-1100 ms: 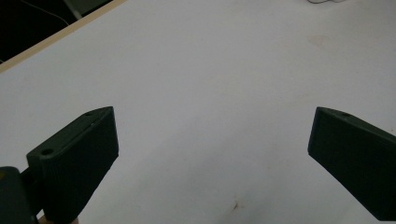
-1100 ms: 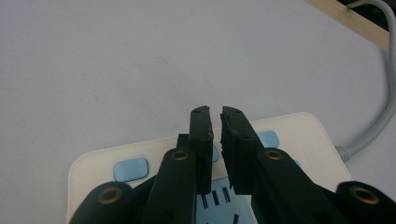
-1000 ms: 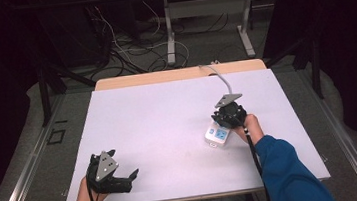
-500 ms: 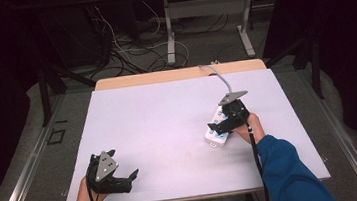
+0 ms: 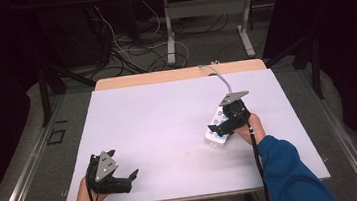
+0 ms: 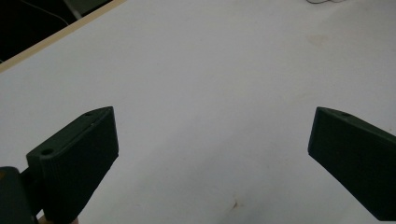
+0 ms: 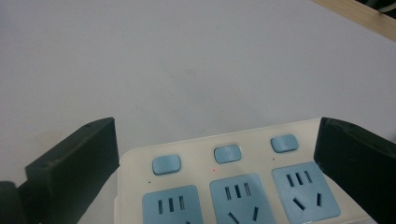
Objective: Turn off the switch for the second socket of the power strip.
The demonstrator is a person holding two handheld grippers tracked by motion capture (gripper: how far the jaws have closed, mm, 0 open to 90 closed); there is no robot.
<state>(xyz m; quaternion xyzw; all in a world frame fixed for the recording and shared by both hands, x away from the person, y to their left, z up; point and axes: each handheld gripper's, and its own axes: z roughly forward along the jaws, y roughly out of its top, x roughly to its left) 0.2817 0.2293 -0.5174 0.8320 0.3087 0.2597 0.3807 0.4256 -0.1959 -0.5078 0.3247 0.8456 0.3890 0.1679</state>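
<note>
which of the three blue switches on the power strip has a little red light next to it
The middle switch on the power strip: a tiny red dot glows just below its left corner. The two outer switches have none.

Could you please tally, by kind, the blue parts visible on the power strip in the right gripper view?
On the power strip:
Blue buttons: 3 (left, middle, right)
Blue socket panels: 3 (left, middle, right)
Total: 6
</note>
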